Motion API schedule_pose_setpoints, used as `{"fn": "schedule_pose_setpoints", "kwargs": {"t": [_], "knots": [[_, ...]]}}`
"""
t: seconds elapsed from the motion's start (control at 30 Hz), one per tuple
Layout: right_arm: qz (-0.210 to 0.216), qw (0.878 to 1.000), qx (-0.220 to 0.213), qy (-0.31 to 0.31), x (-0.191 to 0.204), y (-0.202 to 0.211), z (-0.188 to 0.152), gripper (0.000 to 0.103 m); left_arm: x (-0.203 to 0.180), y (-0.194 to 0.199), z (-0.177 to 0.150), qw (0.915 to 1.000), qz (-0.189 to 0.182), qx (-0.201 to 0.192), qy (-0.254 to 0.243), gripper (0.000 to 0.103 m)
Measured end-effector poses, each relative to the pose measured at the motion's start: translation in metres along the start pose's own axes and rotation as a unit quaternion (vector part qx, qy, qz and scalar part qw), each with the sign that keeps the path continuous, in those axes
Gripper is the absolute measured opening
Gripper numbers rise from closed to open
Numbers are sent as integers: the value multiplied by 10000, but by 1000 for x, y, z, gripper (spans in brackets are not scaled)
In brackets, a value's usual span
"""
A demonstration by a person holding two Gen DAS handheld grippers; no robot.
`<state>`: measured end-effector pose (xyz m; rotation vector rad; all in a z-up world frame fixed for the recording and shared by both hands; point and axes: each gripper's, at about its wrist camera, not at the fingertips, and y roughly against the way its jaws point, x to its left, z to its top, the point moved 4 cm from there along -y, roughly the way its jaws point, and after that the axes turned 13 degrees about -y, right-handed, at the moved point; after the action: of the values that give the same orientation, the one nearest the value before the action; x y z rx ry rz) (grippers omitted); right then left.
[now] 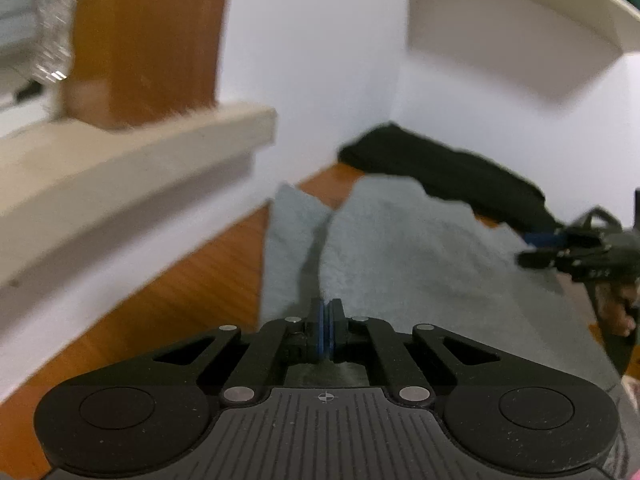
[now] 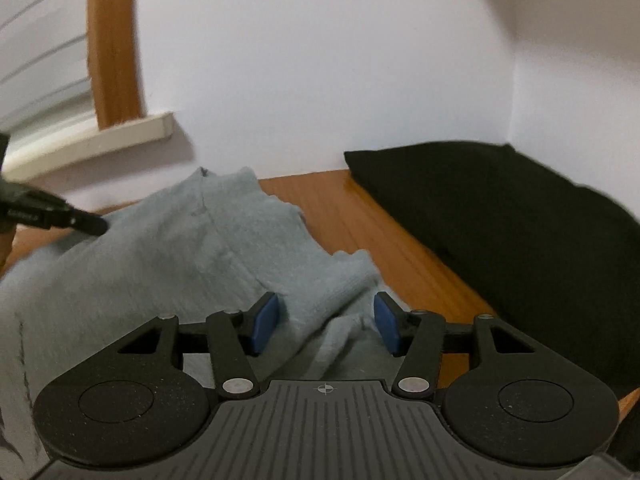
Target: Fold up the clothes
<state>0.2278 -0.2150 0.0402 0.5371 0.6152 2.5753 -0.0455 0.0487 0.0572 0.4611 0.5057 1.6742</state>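
A grey garment [image 2: 168, 248] sprawls across the wooden bench [image 2: 404, 256], a black folded garment [image 2: 500, 216] (beside the white wall [image 2: 320, 72]) behind it. The left gripper [image 1: 328, 312] fingers pinch grey cloth; the right gripper [image 2: 326, 320] fingers stand half apart around a fold, unclamped.

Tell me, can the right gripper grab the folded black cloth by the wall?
Probably yes: the right gripper is open, and only bare wooden tabletop lies between it and the folded black cloth.

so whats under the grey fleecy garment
The grey fleecy garment lies on an orange-brown wooden tabletop, bare between it and the folded black garment. Whatever else lies beneath the grey cloth is covered.
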Motion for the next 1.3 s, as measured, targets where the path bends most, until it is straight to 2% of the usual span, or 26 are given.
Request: {"fn": "schedule_pose_setpoints", "kwargs": {"t": [0.13,0.27,0.3,0.33,0.37,0.43,0.5,0.6,0.67,0.8,0.9,1.0,1.1,1.2,1.3], "knots": [[225,9994,136,-241,-3,-6,4,52,-2,14,5,9996,240,58,-119,6],[449,9982,266,-304,-9,-16,7,52,-5,14,21,9995,290,-71,-111,32],[526,9979,252,-296,-10,-17,8,48,-9,11,27,9995,244,-110,-186,35],[630,9975,190,-271,-9,-15,9,35,-14,6,34,9994,187,-132,-276,38],[742,9969,111,-240,-8,-13,11,16,-20,-2,42,9991,111,-125,-390,39],[850,9962,-113,-163,-6,-6,15,15,-33,-22,58,9979,-66,-72,-637,39],[690,9973,-203,-125,-5,-3,16,15,-42,-47,70,9963,-147,58,-848,39],[398,9989,-238,-53,-4,1,14,18,-48,-83,79,9934,-152,334,-1083,39],[130,9998,-169,56,-5,2,10,37,-47,-102,79,9912,-125,533,-1201,40],[-126,9997,-220,61,-2,21,5,40,-41,-106,70,9912,-262,498,-1196,41],[-76,9994,-319,138,12,31,1,40,-32,-101,64,9928,-215,482,-1075,41],[157,9994,-235,184,32,30,-6,41,-23,-87,60,9942,-30,469,-964,43],[-58,9991,-216,347,49,32,-19,43,-19,-63,55,9943,200,417,-960,53],[41,9992,-123,379,61,41,-29,47,-20,-30,46,9930,312,346,-1090,55],[83,9983,-105,572,77,50,-36,52,-25,5,36,9923,372,200,-1163,68]]}}
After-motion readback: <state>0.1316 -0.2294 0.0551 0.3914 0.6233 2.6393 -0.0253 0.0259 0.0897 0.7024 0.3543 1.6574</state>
